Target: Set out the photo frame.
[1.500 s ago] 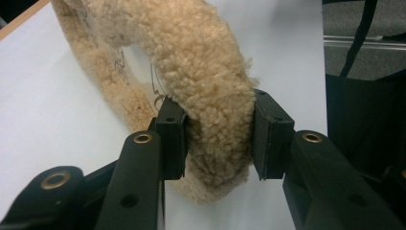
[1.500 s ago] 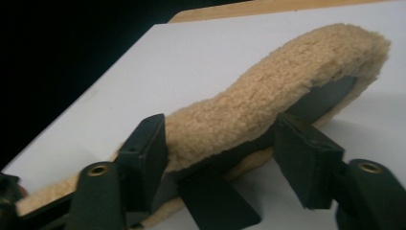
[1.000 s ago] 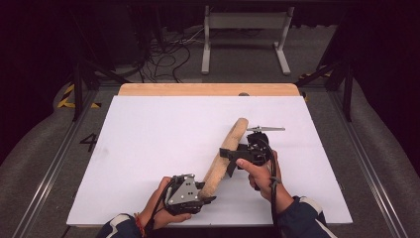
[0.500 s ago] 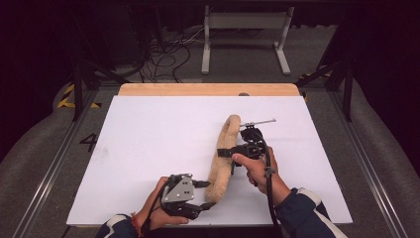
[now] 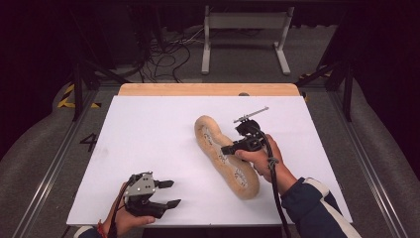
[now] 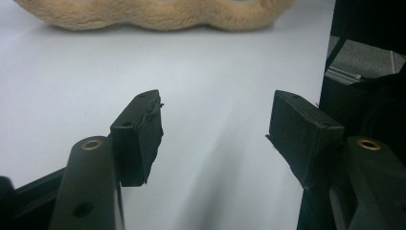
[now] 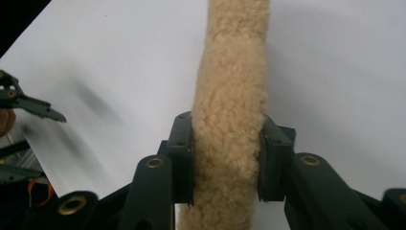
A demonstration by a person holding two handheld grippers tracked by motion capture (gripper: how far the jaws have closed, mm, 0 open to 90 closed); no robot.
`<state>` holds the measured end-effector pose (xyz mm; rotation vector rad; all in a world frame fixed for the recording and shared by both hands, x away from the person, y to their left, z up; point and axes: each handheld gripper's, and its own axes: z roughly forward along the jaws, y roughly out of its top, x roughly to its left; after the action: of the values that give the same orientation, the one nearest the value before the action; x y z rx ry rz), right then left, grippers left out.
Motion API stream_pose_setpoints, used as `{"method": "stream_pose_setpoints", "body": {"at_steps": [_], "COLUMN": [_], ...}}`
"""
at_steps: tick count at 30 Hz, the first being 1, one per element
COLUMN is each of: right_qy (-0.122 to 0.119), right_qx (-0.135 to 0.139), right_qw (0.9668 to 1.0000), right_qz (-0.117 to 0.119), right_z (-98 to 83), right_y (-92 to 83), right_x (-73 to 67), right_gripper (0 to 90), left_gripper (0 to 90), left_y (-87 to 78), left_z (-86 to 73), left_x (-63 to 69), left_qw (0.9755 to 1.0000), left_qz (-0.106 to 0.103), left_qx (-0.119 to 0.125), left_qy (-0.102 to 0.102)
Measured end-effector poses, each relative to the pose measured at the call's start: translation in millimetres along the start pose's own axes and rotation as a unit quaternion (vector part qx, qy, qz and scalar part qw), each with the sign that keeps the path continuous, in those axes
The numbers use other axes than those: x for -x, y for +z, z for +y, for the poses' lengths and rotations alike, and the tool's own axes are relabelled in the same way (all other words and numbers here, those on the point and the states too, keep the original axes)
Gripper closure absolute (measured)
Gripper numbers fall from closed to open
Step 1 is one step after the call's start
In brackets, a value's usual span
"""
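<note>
Since the earlier frames, we see the left tongs [image 5: 171, 193] draw away from the fleecy tan cushion [image 5: 225, 156] toward the near left of the desk [image 5: 148, 129], their jaws having just been opening with nothing between them, while the right tongs [image 5: 225, 149] have just been closing onto the cushion's middle, which now lies turned with its pale patches up. From the high view, the cushion rests diagonally at the desk's centre-right. Through the left gripper view, the left tongs [image 6: 215, 124] stand released over bare white desk, the cushion [image 6: 158, 14] well beyond. Through the right gripper view, the right tongs [image 7: 227, 158] clench the fleece [image 7: 230, 96] on both sides.
</note>
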<state>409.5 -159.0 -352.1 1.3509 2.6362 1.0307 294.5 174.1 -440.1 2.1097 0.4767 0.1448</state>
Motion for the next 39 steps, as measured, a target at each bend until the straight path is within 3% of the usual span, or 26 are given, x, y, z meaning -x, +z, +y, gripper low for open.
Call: {"method": "stream_pose_setpoints", "body": {"at_steps": [2, 7, 12, 16, 18, 21, 23, 26, 30, 33, 34, 37, 39], "right_qy": [-0.025, -0.058, -0.093, -0.112, -0.121, -0.133, -0.130, -0.137, -0.148, -0.151, -0.159, -0.168, -0.165], "right_qx": [-0.002, -0.020, -0.036, -0.038, -0.033, -0.023, -0.016, -0.004, 0.008, 0.017, 0.033, 0.045, 0.067], "right_qw": [0.9997, 0.9973, 0.9918, 0.9894, 0.9886, 0.9889, 0.9896, 0.9892, 0.9885, 0.9883, 0.9866, 0.9845, 0.9832], "right_qz": [-0.004, 0.040, 0.080, 0.084, 0.084, 0.063, 0.060, 0.052, 0.029, 0.013, -0.008, -0.024, -0.041], "right_z": [4.0, 7.1, 1.6, 0.9, 0.1, -1.2, -2.1, -3.9, -10.8, -16.2, -23.7, -30.5, -44.0], "right_y": [-2.9, -5.3, 3.8, 5.3, 5.3, 3.6, 2.0, -3.3, -12.4, -17.3, -23.6, -29.3, -39.6], "right_x": [-3.0, -3.8, -3.0, 0.4, 2.6, 3.6, 5.5, 6.5, 5.4, 3.5, 0.0, -3.3, -5.2], "right_gripper": [66.6, 66.6, 66.3, 65.2, 64.3, 61.7, 55.2, 52.6, 47.8, 44.4, 42.8, 42.1, 39.3], "left_gripper": [36.2, 35.8, 34.7, 31.9, 30.5, 28.2, 23.9, 22.3, 18.6, 17.7, 17.7, 17.8, 17.6], "left_y": [-4.1, -6.9, -5.0, -2.4, 0.2, 6.7, 10.1, 12.7, 14.6, 16.5, 18.5, 26.9, 34.2], "left_z": [-2.2, -3.0, -1.6, -1.6, -0.8, 1.1, 2.9, 6.7, 14.5, 19.3, 21.9, 27.9, 31.6], "left_x": [-1.6, -3.3, -3.3, -8.7, -13.5, -22.3, -29.2, -40.6, -56.8, -63.9, -67.6, -76.5, -82.2], "left_qw": [1.0000, 1.0000, 1.0000, 0.9998, 0.9994, 0.9984, 0.9973, 0.9962, 0.9958, 0.9956, 0.9954, 0.9954, 0.9954], "left_qz": [0.003, 0.002, 0.004, 0.016, 0.032, 0.053, 0.069, 0.084, 0.089, 0.091, 0.092, 0.094, 0.095], "left_qx": [0.003, 0.003, -0.002, -0.004, -0.012, -0.022, -0.026, -0.018, -0.002, 0.003, 0.004, 0.002, -0.002], "left_qy": [-0.002, -0.006, 0.002, -0.007, -0.007, -0.005, -0.008, -0.012, -0.025, -0.023, -0.025, -0.019, -0.015]}}
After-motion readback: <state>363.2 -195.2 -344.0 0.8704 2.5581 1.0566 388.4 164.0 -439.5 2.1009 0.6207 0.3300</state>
